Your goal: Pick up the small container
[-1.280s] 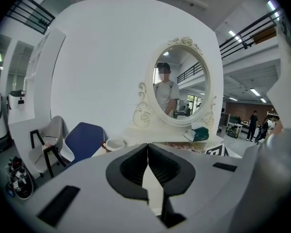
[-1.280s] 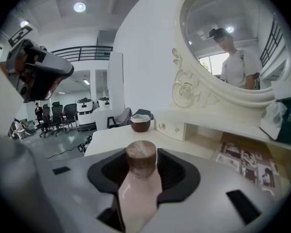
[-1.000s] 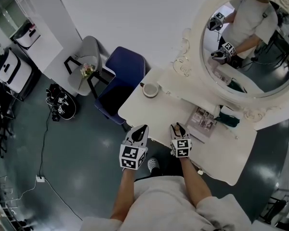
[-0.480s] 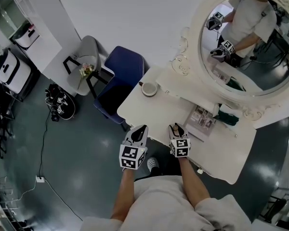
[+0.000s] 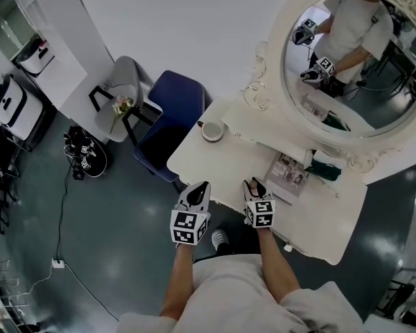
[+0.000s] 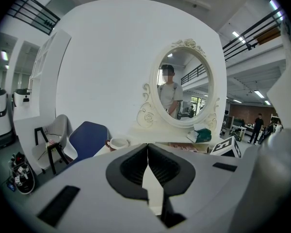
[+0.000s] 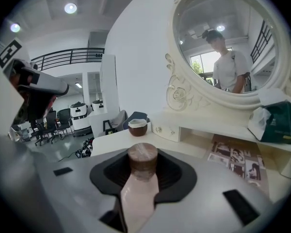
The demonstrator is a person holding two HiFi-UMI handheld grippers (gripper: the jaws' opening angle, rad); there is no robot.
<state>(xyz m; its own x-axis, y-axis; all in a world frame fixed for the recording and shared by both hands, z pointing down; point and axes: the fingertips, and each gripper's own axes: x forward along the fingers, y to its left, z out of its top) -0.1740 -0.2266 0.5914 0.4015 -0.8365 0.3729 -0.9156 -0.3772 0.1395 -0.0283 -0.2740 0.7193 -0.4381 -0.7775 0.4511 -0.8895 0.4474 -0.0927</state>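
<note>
The small container (image 7: 142,158) is a pale pink bottle with a brown cap. It stands upright between the jaws of my right gripper (image 7: 143,169), which is shut on it. In the head view the right gripper (image 5: 254,184) hovers over the near edge of the white dressing table (image 5: 229,168), and the dark cap just shows at its tip. My left gripper (image 5: 202,188) hangs beside it at the table's front edge. Its jaws (image 6: 147,149) meet at the tips with nothing between them.
A brown bowl with a white rim (image 5: 211,130) sits at the table's far left corner. A round ornate mirror (image 5: 347,54) stands at the back, with a magazine (image 5: 286,173) and a green tissue pack (image 5: 324,168) below it. A blue chair (image 5: 170,113) and a grey chair (image 5: 121,92) stand to the left.
The head view has drifted slightly. Both grippers keep their places, and the right one still holds the bottle.
</note>
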